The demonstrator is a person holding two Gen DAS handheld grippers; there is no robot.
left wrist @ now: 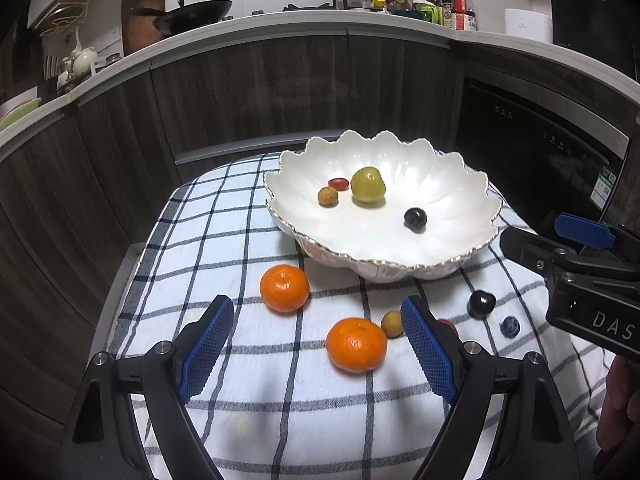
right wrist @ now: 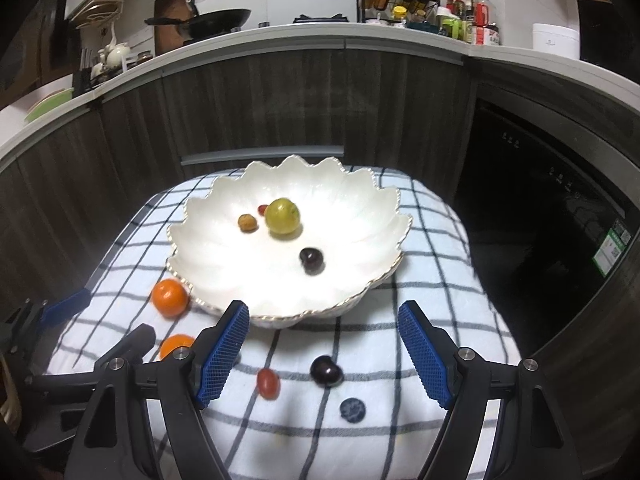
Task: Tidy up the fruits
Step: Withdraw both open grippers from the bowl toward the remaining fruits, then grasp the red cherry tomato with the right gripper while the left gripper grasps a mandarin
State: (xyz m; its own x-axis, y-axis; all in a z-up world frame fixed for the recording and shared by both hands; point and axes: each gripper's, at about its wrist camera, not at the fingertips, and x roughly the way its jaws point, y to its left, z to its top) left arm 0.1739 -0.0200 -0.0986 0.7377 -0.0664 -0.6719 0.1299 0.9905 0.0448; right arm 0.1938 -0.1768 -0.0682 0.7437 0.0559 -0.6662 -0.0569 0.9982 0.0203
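A white scalloped bowl [left wrist: 452, 184] [right wrist: 360, 208] stands on a checked cloth and holds a green fruit [left wrist: 367, 185] [right wrist: 283, 216], a small brown fruit [left wrist: 328, 196], a red tomato [left wrist: 338, 183] and a dark cherry [left wrist: 415, 219] [right wrist: 312, 260]. On the cloth in front lie two oranges [left wrist: 284, 288] [left wrist: 356, 345], a small tan fruit [left wrist: 391, 324], a dark cherry [left wrist: 481, 304] [right wrist: 327, 370], a blueberry [left wrist: 510, 327] [right wrist: 352, 409] and a red tomato [right wrist: 268, 382]. My left gripper [left wrist: 318, 346] is open around the near orange's sides. My right gripper [right wrist: 324, 354] is open above the cherry and tomato, empty.
The checked cloth [left wrist: 240, 240] covers a small table with drops at its left and far edges. Dark cabinets [left wrist: 280, 88] and a black oven [right wrist: 540, 220] stand behind. The right gripper's body [left wrist: 580, 280] sits at the right of the left wrist view.
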